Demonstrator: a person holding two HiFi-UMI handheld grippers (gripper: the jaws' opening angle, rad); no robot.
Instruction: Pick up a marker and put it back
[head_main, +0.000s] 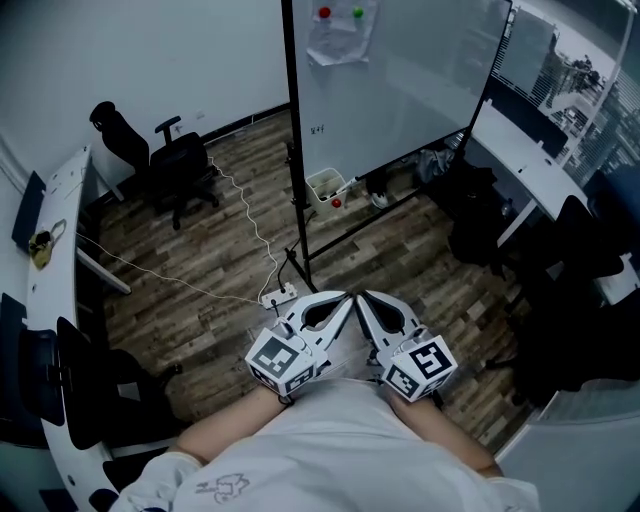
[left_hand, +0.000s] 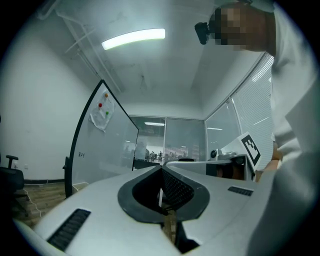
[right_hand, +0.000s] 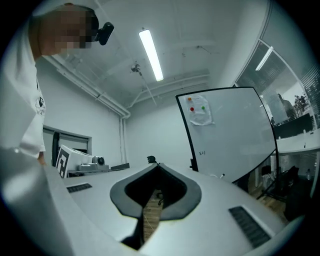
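No marker is in either gripper. A small white tray (head_main: 325, 185) hangs at the foot of the whiteboard (head_main: 400, 70), with a thin marker-like object (head_main: 346, 185) and a red item (head_main: 337, 203) beside it. My left gripper (head_main: 343, 296) and right gripper (head_main: 362, 296) are held close to my chest, tips side by side, well short of the board. Both are shut and hold nothing. The left gripper view shows the left gripper (left_hand: 161, 166) with its jaws together and the whiteboard (left_hand: 100, 140) at left. In the right gripper view the right gripper (right_hand: 158, 165) is likewise shut, with the whiteboard (right_hand: 230, 130) at right.
The board stands on a black frame (head_main: 300, 200) over a wood floor. A power strip (head_main: 279, 296) and white cable (head_main: 240, 205) lie in front of it. Black office chairs (head_main: 165, 160) stand at back left, a curved white desk (head_main: 55, 260) at left, desks and dark chairs (head_main: 540, 230) at right.
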